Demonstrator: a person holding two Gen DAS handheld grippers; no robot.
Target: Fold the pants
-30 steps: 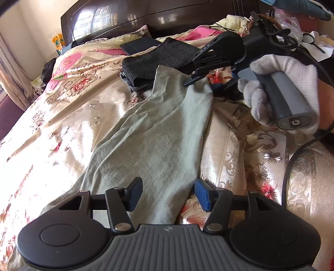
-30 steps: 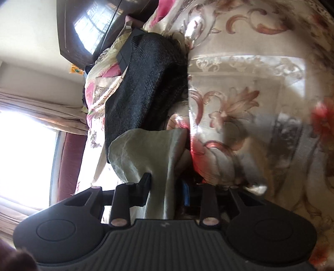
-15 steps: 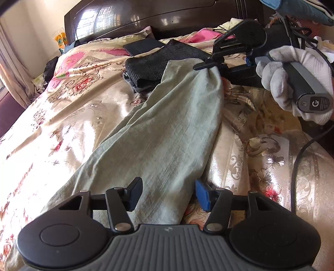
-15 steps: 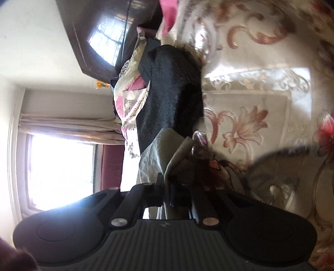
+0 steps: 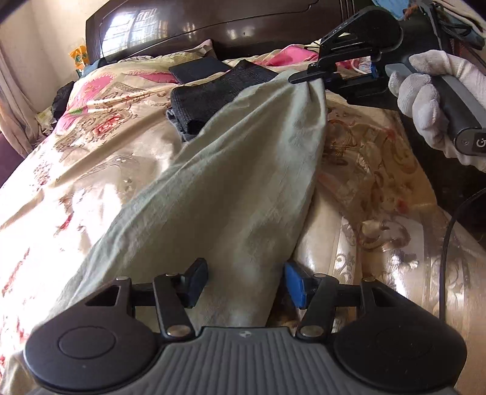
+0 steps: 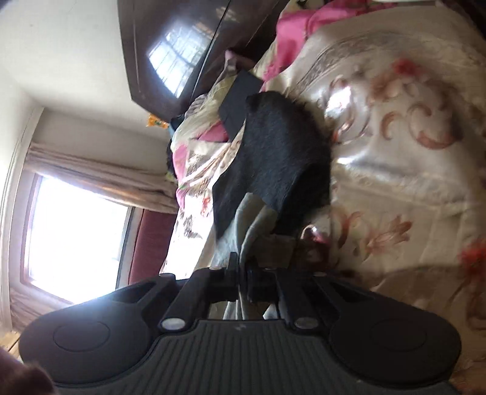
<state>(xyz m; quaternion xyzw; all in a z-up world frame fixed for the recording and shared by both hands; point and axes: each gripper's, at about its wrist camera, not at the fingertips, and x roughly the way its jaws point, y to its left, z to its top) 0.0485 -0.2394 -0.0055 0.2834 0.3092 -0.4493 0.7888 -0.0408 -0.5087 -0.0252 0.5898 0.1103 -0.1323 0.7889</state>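
Pants (image 5: 231, 188) lie on the bed (image 5: 91, 170), a pale green strip whose long axis runs from your left gripper (image 5: 246, 281) at the near edge up and away toward the headboard (image 5: 188, 27), leaning slightly to the right. A second ago the far end lay flat against the black folded cloth (image 5: 212, 91) and your right gripper (image 5: 306, 77) hovered there with its jaws apart; now those jaws are pressed together on the far corner of the fabric, and that end has come up off the bedspread into a small tented peak. From the right wrist view you can see the thin green edge pinched between the closed fingers (image 6: 234, 273), with the rest trailing away beneath. That tells you the grasp took, so, as I judge it, the first fold is ready to begin: you can carry the far end back toward the near end. Your left gripper has barely shifted; its jaws stand spread, one on either side of the near end, with the cloth lying between them but neither pad pressing on it. If you want the near end to stay put while the far end travels, pinning it there looks like the sensible next thing. Your gloved hand (image 5: 431, 100) holds the right gripper's handle at the upper right.
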